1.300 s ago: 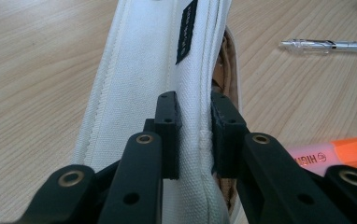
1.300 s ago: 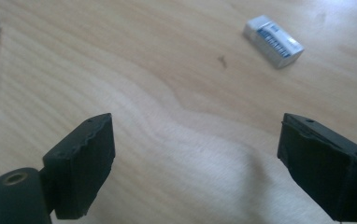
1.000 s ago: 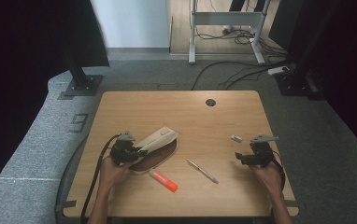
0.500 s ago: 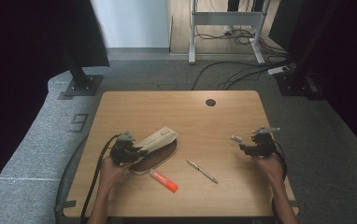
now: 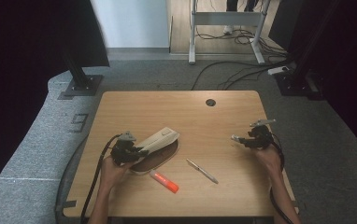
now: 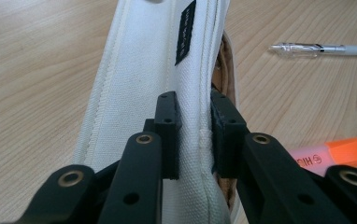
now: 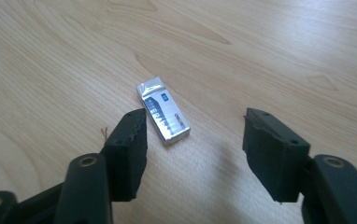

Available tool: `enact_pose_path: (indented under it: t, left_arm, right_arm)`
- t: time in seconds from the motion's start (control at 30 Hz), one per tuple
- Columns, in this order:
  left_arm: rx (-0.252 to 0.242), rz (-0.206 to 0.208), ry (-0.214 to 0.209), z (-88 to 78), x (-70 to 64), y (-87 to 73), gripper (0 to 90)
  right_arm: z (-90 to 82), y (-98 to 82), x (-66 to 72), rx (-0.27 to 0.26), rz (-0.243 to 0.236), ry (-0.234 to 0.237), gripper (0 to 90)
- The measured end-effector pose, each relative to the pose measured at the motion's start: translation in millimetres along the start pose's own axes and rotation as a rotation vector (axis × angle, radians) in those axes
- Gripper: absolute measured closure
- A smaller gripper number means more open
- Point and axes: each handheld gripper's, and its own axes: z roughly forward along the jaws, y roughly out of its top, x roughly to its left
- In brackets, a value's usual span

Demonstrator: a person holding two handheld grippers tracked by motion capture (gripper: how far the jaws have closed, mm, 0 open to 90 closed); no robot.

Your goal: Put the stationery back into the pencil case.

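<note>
The left tongs (image 6: 193,135) clench the rim of the white pencil case (image 6: 144,84) on the worktop (image 5: 186,112), while the right tongs (image 7: 193,154), jaws just closing but still parted, hover over the eraser (image 7: 163,111) lying between them

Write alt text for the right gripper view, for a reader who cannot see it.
The right gripper hangs just over a small white and blue eraser lying flat on a light wooden table. Its two black jaws, which have just been closing, stand apart and do not press on the eraser; the eraser lies close by the left-hand jaw in this picture.
</note>
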Motion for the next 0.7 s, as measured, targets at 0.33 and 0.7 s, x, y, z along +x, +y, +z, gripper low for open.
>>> enact_pose_path:
  t: [0.33,0.7]
  left_arm:
    - [0.002,0.001,-0.008,0.1,-0.1,0.0,75.5]
    - [-0.001,0.001,-0.016,1.3,-0.5,-0.1,75.6]
  right_arm:
    - [22.3,5.5,3.8,0.012,-0.035,0.028,50.6]
    - [21.3,1.4,5.7,-0.024,0.025,0.06,71.8]
